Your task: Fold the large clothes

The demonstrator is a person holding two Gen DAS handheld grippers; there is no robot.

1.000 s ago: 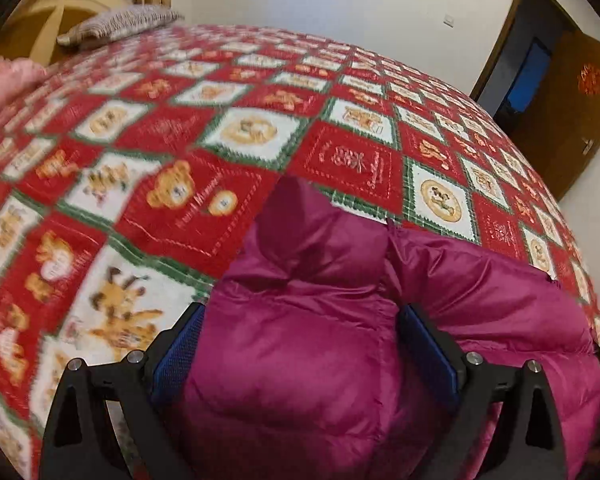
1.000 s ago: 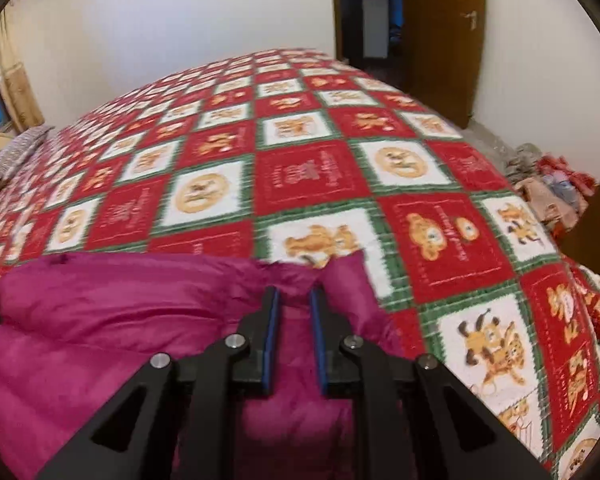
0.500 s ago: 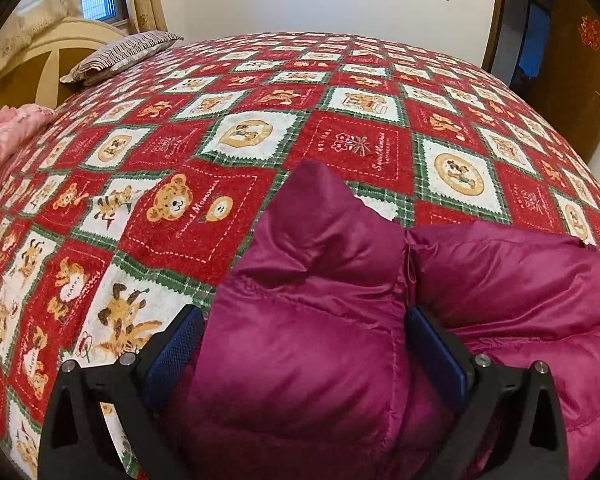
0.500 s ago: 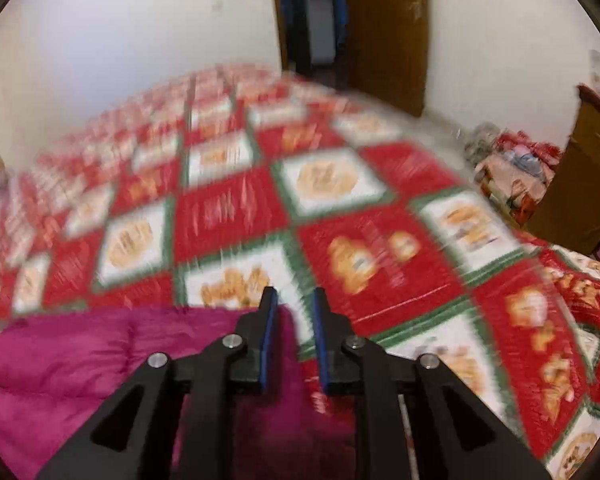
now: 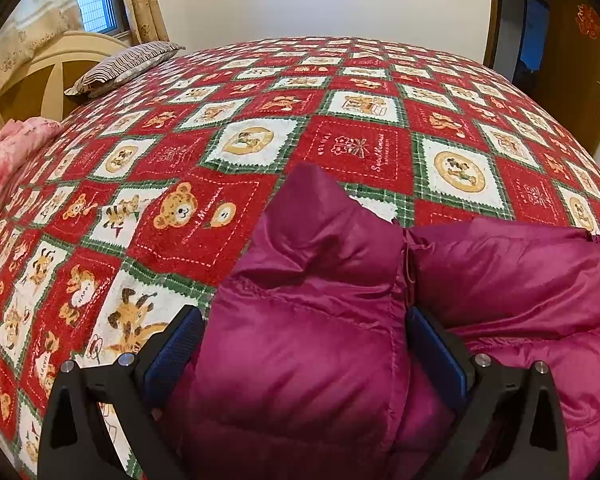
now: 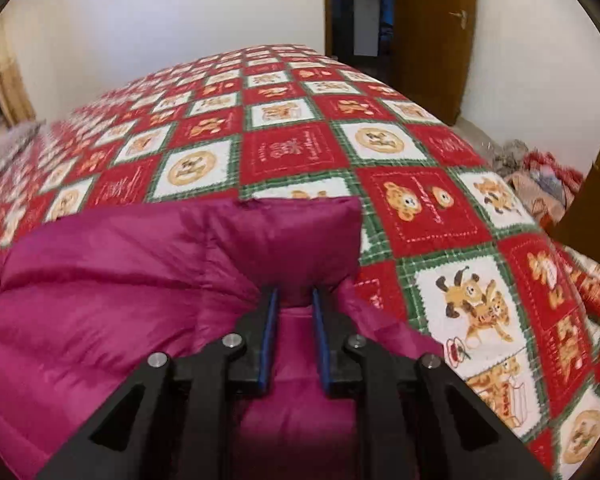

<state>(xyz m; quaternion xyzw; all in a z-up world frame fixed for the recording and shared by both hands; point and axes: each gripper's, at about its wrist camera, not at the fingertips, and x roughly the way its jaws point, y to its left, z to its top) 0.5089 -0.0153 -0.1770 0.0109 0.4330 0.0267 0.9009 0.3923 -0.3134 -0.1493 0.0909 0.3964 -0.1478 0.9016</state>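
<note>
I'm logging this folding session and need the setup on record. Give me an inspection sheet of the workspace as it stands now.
Surface: bed with red, white and green patchwork bedspread.
Job's things: magenta puffer jacket bunched at the near edge.
Clutter: striped pillow and pink bedding by the headboard; heap of clothes on the floor.
Grippers: left hand-held gripper wide around a thick fold, grip unclear; right hand-held gripper pinching a jacket corner.
Cables: nothing seen.
Surroundings: white walls, window with curtain, wooden door.
</note>
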